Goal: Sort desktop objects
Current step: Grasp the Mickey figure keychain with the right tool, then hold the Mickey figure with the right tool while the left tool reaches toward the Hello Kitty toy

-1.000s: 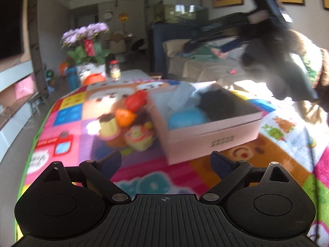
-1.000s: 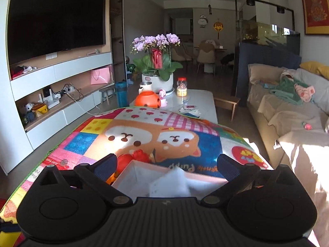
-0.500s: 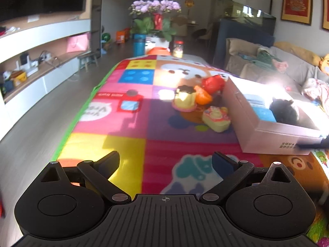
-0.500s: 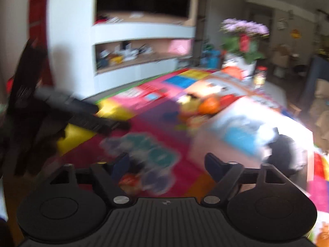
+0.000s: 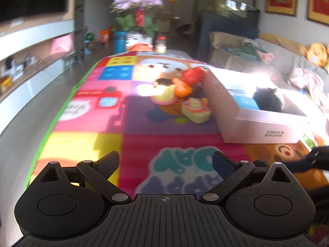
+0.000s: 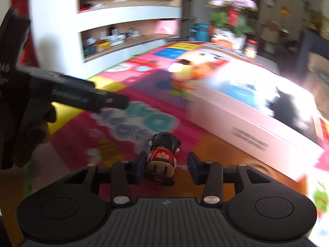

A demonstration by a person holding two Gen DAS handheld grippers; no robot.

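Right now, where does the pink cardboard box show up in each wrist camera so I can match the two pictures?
Left wrist view: the pink box sits right of centre on the play mat, beyond the open left gripper.
Right wrist view: the same box fills the right half, blurred, beyond the right gripper.
Shared landmark: the purple-flowered plant at the mat's far end.

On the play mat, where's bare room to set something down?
The play mat lies bare between the left gripper and the toy cluster, and along its green left edge. It is crowded beside the pink box, where the toys sit. The box already holds a blue item and a black one.
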